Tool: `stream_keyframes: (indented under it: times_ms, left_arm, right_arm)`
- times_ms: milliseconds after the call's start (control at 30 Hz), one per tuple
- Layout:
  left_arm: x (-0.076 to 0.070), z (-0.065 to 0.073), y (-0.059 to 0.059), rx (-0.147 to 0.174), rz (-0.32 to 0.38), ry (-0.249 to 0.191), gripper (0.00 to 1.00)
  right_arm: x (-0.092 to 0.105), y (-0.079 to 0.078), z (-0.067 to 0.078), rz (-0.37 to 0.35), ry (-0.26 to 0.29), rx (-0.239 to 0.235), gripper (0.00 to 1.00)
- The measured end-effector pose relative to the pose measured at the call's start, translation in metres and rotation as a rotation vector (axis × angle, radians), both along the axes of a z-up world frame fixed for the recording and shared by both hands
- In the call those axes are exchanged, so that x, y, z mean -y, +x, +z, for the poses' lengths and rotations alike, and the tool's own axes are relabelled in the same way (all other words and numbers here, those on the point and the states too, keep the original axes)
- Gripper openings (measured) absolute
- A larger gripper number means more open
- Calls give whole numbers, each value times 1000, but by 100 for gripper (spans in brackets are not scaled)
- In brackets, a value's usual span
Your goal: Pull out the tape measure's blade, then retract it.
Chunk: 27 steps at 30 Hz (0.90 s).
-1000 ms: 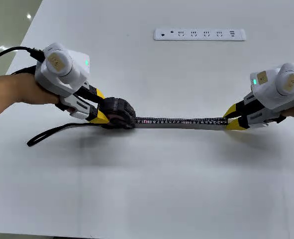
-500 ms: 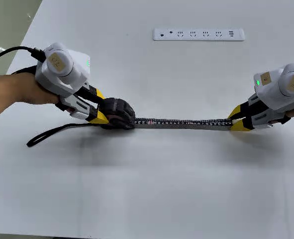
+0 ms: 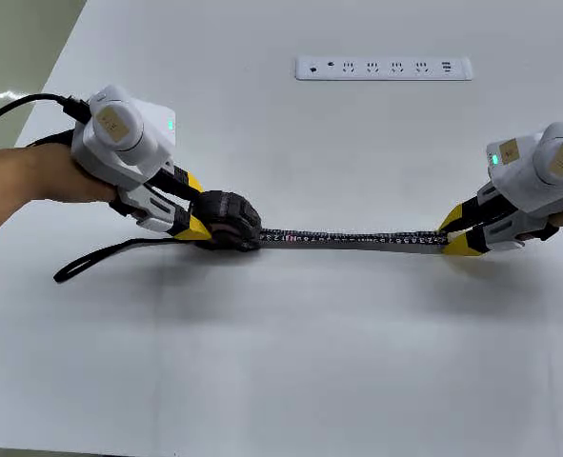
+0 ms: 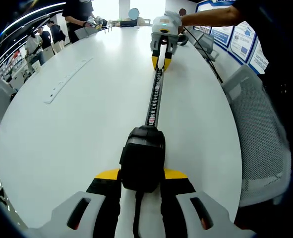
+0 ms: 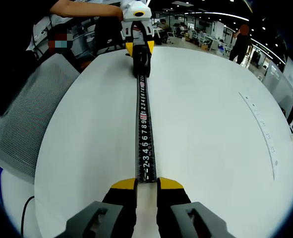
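Clamping case (image 4: 143, 157), left claw (image 4: 142, 174); pinching blade tip (image 5: 146, 176), right claw (image 5: 146, 185); numerals (image 5: 145, 144) legible in right gripper view.

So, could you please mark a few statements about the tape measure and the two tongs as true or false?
1. The left tongs clamp the tape measure case. True.
2. The blade is wound fully inside the case. False: it stretches out over the table to the right tongs.
3. The right tongs are shut on the blade's end. True.
4. The power strip lies across the blade. False: it lies apart from it, farther back on the table.
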State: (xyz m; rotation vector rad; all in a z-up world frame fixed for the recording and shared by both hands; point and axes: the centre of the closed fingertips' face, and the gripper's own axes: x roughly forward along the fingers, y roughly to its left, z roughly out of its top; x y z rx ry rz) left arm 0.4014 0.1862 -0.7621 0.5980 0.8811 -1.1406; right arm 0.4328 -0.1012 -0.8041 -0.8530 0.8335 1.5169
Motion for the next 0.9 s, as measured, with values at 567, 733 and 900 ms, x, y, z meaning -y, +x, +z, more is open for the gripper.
stream_keyframes:
  times_ms: [567,733,900]
  left_arm:
    - [1,1,-4,1,-12,1,26]
    - [1,2,-4,0,-9,5,26]
    - [-2,4,-3,1,6,7,29]
  right_arm:
    - [-9,0,4,0,44,-11,15]
    - [-7,-1,5,-7,37,-11,17]
    - [-2,-3,6,-18,30,-10,20]
